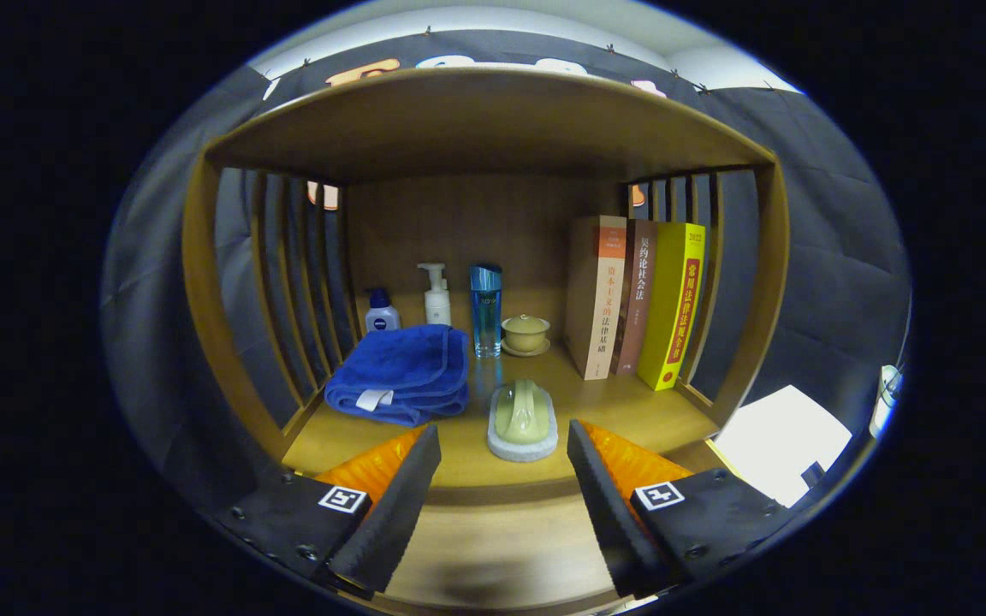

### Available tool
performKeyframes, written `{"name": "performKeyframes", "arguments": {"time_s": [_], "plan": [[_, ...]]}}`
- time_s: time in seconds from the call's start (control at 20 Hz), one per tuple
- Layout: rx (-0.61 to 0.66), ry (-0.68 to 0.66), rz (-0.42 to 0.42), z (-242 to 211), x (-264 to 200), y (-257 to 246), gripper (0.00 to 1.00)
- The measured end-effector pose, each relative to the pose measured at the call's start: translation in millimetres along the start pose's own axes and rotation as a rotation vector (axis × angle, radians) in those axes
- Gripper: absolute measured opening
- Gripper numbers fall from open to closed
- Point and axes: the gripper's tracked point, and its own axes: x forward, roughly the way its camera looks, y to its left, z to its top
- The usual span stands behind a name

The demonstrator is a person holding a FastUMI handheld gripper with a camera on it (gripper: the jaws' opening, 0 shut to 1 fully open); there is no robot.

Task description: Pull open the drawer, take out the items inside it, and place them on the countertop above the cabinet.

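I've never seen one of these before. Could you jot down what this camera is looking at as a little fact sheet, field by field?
place: wooden cabinet with a countertop under a shelf roof
gripper: fingers open, holding nothing
between the fingers, just ahead: green soap dish
to its left: folded blue towel
at the back: small blue bottle, white pump bottle, tall blue bottle, lidded cup
to the right: three upright books
drawer: cannot tell

Gripper cam, level, close, facing into cabinet (202, 282) shelf.
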Motion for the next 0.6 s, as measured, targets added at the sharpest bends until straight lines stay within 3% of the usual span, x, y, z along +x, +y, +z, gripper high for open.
{"name": "performKeyframes", "arguments": {"time_s": [0.4,0.6], "plan": [[-0.039,-0.14,-0.04,-18,-83,-11,0.98],[-0.032,-0.141,-0.047,-44,-118,-18,0.98]]}}
